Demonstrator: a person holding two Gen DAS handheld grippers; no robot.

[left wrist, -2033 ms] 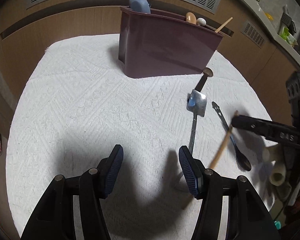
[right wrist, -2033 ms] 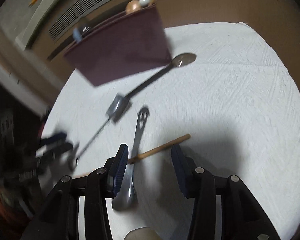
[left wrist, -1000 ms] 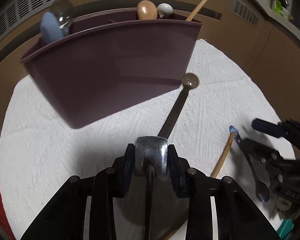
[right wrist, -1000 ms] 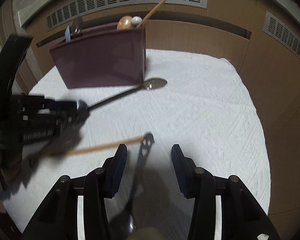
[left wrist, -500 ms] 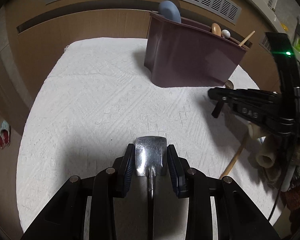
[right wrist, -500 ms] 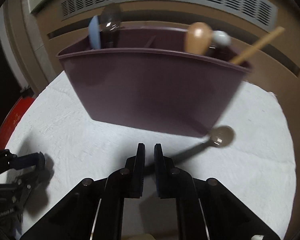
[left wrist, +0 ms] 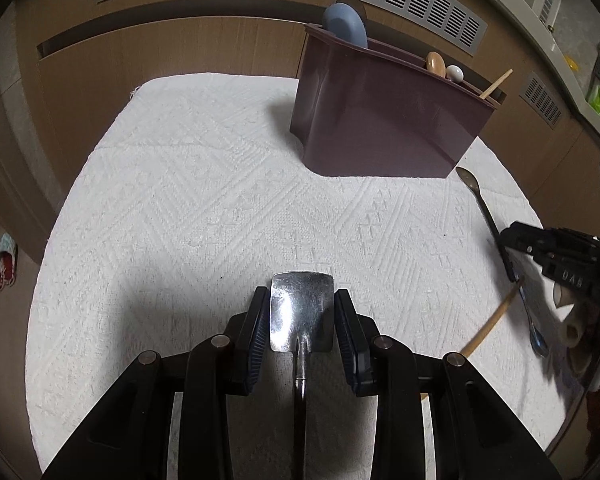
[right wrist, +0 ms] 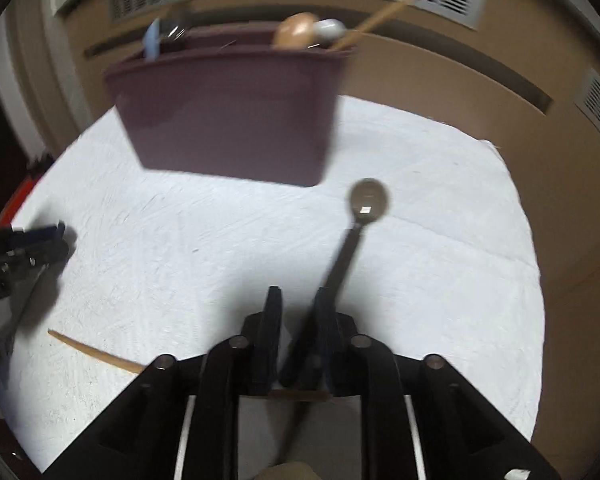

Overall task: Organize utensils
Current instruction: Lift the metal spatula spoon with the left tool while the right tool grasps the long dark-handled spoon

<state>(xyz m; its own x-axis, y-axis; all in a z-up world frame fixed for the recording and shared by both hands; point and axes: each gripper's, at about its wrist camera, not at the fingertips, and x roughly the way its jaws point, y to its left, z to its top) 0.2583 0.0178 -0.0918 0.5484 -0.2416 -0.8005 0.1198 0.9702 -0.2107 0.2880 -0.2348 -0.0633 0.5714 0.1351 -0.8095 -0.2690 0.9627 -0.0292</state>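
1. The left gripper (left wrist: 301,322) is clamped on the flat square end of a metal utensil (left wrist: 302,312); both pads press its edges, and its stem runs back between the fingers.
2. The right gripper (right wrist: 298,334) has just been opening. The dark spoon (right wrist: 364,208) lies between its fingers, close to the right finger; the view is blurred, so pad contact cannot be told.
3. The spoon's round bowl rests on the white cloth (left wrist: 204,208), near the holder's (left wrist: 380,120) lower right corner.
4. The maroon holder stands upright at the far side of the cloth. A blue utensil (left wrist: 346,28) sits at its left end; a tan knob (left wrist: 436,63), a white knob (left wrist: 454,73) and a wooden stick (left wrist: 498,83) at its right end.
5. A second wooden stick (right wrist: 96,354) lies on the cloth, passing under the right gripper.
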